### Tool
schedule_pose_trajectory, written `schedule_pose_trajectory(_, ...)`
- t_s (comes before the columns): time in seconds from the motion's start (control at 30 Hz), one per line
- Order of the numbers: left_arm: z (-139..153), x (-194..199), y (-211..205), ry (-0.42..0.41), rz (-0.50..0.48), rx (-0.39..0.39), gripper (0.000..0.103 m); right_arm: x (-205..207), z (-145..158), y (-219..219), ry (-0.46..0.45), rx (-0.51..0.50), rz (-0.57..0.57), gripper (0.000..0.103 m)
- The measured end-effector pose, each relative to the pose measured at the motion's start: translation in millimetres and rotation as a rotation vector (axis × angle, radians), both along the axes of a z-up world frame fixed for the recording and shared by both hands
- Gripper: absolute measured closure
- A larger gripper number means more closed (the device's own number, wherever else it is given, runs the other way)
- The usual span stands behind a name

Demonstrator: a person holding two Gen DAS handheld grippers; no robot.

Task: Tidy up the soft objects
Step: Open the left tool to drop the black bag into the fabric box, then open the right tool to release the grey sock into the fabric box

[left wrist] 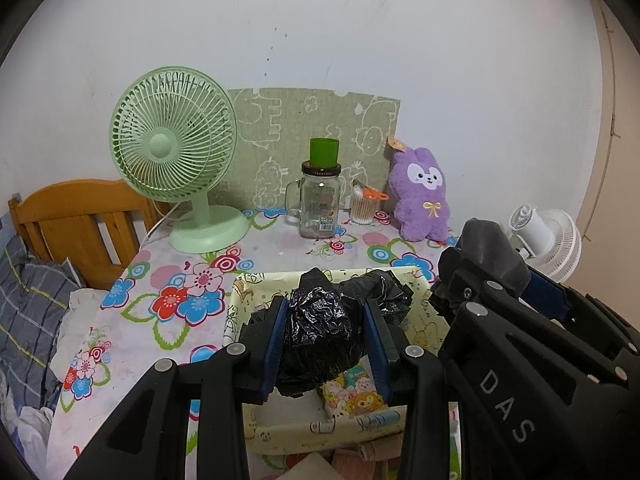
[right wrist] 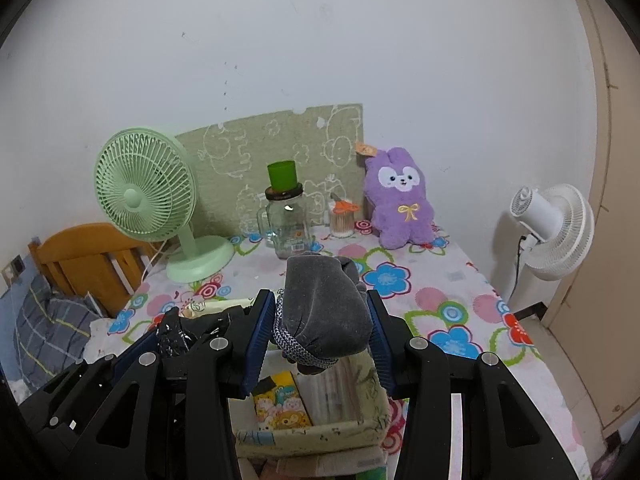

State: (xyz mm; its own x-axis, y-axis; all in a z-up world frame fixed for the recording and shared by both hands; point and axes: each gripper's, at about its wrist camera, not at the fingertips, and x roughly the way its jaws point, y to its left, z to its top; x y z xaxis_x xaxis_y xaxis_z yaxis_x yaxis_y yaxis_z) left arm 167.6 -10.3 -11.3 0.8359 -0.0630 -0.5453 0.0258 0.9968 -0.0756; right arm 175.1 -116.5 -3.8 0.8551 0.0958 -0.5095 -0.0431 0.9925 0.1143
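I have both tongs loaded over the fabric basket that sits on the flowered worktop. My left tongs are clamped on a crumpled black plastic bag, the blue pads pressing in from either side, and the bag hangs above the basket's open mouth. My right tongs are closed around a grey velvet pouch with a speckled drawstring wound about its neck; it too hangs over the basket.

As I judge it, the step is dropping both soft things into the basket. To do it well, I want each bundle low and well inside the rim before I let go, since the bag is light and springy and could puff back out or catch on the edge. I would release one side, then the other, so the two tools, which crowd each other here, do not knock together.

The left view shows the bag whole and the basket's far rim, and the right tool's body filling its right side. The right view shows the pouch and its cord plainly, a cartoon-printed packet lying in the basket, and the white standing fan beside the worktop in full. Only a sliver of the bag appears there. Both show the green fan, the glass jar and the purple plush rabbit at the back wall.
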Motion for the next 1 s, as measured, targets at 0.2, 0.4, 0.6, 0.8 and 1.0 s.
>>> schedule_pose_trajectory(0.2, -12.2, 15.2, 3.9, 0.049, 0.002, -0.002, 0.061, 14.7, -11.4, 5.8, 0.026, -0.020, 0.013, 0.054)
schedule_pose_trajectory(0.4, -22.0, 24.7, 5.8, 0.099, 0.002, 0.010, 0.040, 29.5, -21.9, 11.4, 0.056, -0.024, 0.040, 0.054)
schedule_pose_trajectory(0.6, -31.5, 36.4, 10.5, 0.142, 0.013, 0.043, 0.026, 40.4, -30.5, 18.0, 0.069, -0.033, 0.052, 0.054)
schedule_pose_trajectory(0.8, -36.5, 45.9, 16.1, 0.169, 0.009, 0.055, 0.023, 53.1, -38.4, 25.3, 0.088, -0.022, 0.078, 0.054)
schedule_pose_trajectory(1.0, -38.8, 49.4, 18.5, 0.170, -0.003, 0.042, 0.018, 62.7, -42.8, 32.1, 0.095, -0.036, 0.087, 0.054)
